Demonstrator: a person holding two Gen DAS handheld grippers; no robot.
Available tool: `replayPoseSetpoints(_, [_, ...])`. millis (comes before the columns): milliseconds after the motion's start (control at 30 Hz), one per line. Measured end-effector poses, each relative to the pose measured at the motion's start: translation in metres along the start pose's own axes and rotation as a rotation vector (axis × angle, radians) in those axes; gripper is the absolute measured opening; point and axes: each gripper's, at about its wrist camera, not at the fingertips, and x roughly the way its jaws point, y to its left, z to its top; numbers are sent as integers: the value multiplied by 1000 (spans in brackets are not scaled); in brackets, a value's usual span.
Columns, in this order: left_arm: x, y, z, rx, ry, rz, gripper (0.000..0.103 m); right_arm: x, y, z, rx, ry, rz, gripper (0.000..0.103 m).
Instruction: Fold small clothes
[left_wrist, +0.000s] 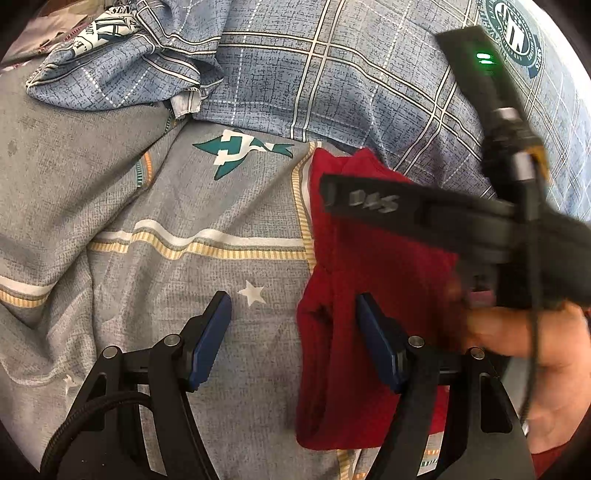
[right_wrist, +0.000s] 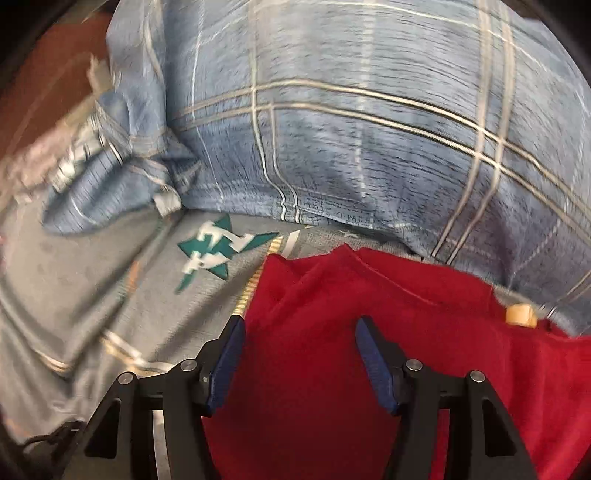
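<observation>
Red garment (left_wrist: 369, 295) lies crumpled on grey printed bedsheet (left_wrist: 147, 258), just below blue plaid pillow (left_wrist: 332, 74); same garment fills lower right of right wrist view (right_wrist: 369, 332). L gripper (left_wrist: 293, 314): jaws apart, nothing clamped; left pad over bare sheet, right pad over garment's left part, contact w/ cloth cannot be told. R gripper (right_wrist: 299, 343): jaws apart, poised over garment near its left edge, no cloth pinched. In left wrist view, R gripper body (left_wrist: 461, 221) crosses above garment, held by a hand (left_wrist: 517, 343). Right wrist view blurred.
</observation>
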Motion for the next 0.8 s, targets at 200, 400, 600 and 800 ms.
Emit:
replayPoseSetpoints(200, [-2, 1, 0, 0, -3, -10, 70, 11, 6, -1, -27, -40, -79, 46])
replayPoseSetpoints(400, [-4, -1, 1, 8, -17, -23, 70, -4, -18, -4, 15, -83, 7, 14])
replayPoseSetpoints(600, [-1, -1, 1, 5, -8, -24, 70, -10, -28, -8, 61, -84, 61, 14])
replayPoseSetpoints(800, [-1, 2, 1, -14, -3, -27, 70, -12, -19, -5, 75, -48, 120, 55])
